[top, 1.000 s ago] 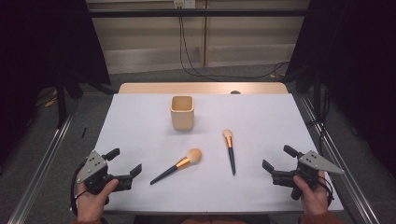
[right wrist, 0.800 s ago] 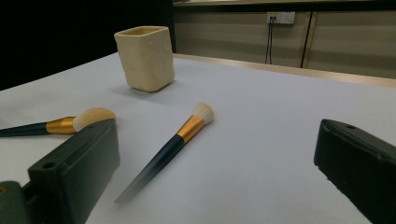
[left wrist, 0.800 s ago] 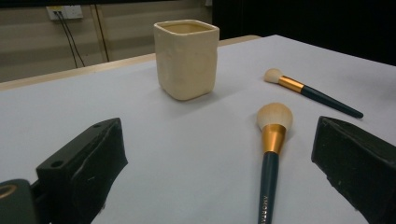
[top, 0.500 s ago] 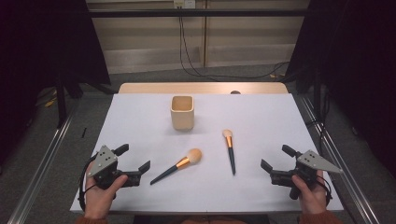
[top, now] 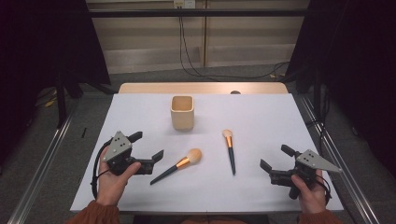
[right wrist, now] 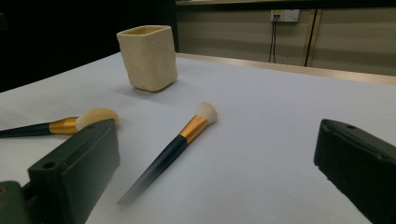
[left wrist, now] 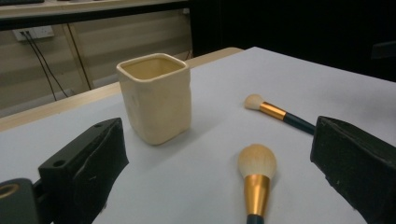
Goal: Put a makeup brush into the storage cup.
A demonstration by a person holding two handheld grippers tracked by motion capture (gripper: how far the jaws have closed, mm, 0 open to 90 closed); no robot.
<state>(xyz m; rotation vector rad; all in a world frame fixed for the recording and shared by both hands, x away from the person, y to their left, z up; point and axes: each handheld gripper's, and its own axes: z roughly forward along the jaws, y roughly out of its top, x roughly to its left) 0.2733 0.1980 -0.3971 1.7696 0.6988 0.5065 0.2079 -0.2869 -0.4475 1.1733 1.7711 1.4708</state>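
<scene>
My left gripper [top: 148, 145]: wide open, empty, big brush [top: 176, 165] at 3 o'clock.
My right gripper [top: 276, 157]: wide open, empty, small brush [top: 230, 151] at 9 o'clock.

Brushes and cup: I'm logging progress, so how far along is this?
Nothing looks done: the cup holds no brush. In hand: the open left gripper points at the large brush. Left: that brush and the small brush lie on the table; the right gripper is open.

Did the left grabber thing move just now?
Yes. The left gripper has moved forward and to the right across the table, closing in on the handle end of the big brush, which has stayed put. Its jaws stand open.
</scene>
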